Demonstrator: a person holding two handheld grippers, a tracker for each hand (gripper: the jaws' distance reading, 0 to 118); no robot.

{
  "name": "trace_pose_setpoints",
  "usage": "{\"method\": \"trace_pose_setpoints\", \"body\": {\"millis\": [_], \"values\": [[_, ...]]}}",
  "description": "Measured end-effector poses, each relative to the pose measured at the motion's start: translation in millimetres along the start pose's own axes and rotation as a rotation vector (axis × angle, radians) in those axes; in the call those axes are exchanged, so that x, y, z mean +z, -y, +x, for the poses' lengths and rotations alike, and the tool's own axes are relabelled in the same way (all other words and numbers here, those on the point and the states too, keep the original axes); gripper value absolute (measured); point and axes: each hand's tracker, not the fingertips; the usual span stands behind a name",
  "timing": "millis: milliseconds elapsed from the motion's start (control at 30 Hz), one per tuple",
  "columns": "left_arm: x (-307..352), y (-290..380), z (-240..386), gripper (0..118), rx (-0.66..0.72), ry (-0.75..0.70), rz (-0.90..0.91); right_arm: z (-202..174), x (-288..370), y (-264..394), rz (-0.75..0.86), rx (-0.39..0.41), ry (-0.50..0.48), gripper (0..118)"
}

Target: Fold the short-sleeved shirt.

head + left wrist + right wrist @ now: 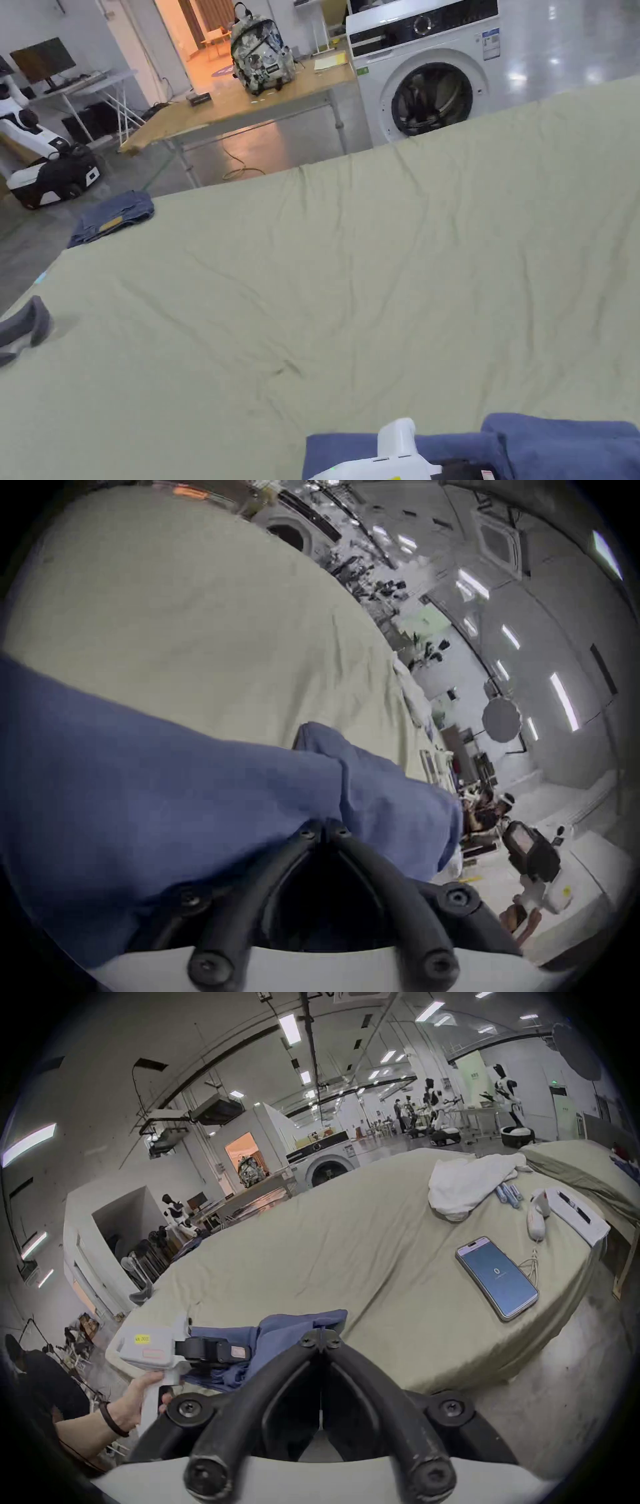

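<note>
The soft blue short-sleeved shirt (291,1335) lies bunched at the near edge of the sage-green sheeted worktop (375,262). Both the left hand-held gripper (325,830) and right hand-held gripper (321,1338) are clamped on its cloth; uneven pulls could skew the fold or drag the shirt off the edge.

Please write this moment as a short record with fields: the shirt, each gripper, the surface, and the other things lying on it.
shirt: blue shirt, bunched at the near edge of the surface
left gripper: left gripper, jaws closed on the shirt fabric
right gripper: right gripper, jaws closed on a shirt edge
surface: table under an olive sheet, wrinkled
right side of surface: phone, white cloth
far left corner: folded blue garment
background: washing machine, backpack on a wooden table
</note>
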Motion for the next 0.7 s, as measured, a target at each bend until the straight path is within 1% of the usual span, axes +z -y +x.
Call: {"method": "trace_pose_setpoints", "body": {"millis": [33, 100, 133, 167, 200, 233, 267, 300, 333, 400, 433, 533, 567, 600, 633, 667, 700], "values": [[10, -3, -1, 7, 0.007, 0.005, 0.006, 0, -1, 0, -0.004, 0.006, 0.001, 0], [48, -11, -2, 31, -0.04, -0.021, 0.074, 0, -4, 0, -0.018, 0.013, -0.008, 0], [69, -13, -4, 35, -0.076, -0.038, 0.106, 0, -4, 0, -0.02, 0.016, -0.011, 0], [94, -16, -10, 35, -0.092, -0.043, 0.157, 0, -5, 2, -0.02, 0.021, -0.014, 0], [115, -17, -18, 48, -0.074, -0.033, 0.196, 1, -6, 4, -0.022, 0.022, -0.016, 0], [137, -18, -29, 64, -0.026, -0.013, 0.237, 2, -7, 5, -0.028, 0.019, -0.021, 0], [158, -18, -44, 76, 0.039, -0.004, 0.284, 2, -9, 6, -0.035, 0.012, -0.027, 0], [175, -18, -59, 84, 0.102, 0.0, 0.335, 3, -7, 8, -0.042, 0.009, -0.031, 0], [187, -17, -73, 86, 0.154, -0.004, 0.379, 3, -6, 9, -0.05, 0.009, -0.035, 0], [200, -13, -101, 86, 0.279, -0.044, 0.438, 1, -6, 10, -0.063, 0.017, -0.03, 0], [199, -11, -112, 86, 0.311, -0.033, 0.433, 0, -4, 8, -0.065, 0.023, -0.028, 0], [169, -2, -136, 86, 0.436, 0.054, 0.375, -3, 1, 4, -0.066, 0.035, -0.03, 0], [151, 2, -140, 86, 0.463, 0.092, 0.327, -5, 4, 2, -0.063, 0.042, -0.028, 0], [135, 6, -141, 83, 0.475, 0.134, 0.295, -6, 6, 0, -0.06, 0.047, -0.025, 0], [126, 7, -138, 65, 0.457, 0.182, 0.304, -7, 7, -1, -0.06, 0.05, -0.024, 0], [119, 7, -132, 48, 0.449, 0.197, 0.317, -8, 7, -3, -0.059, 0.055, -0.022, 0], [112, 5, -127, 32, 0.45, 0.162, 0.308, -6, 6, -2, -0.058, 0.061, -0.02, 0]]}}
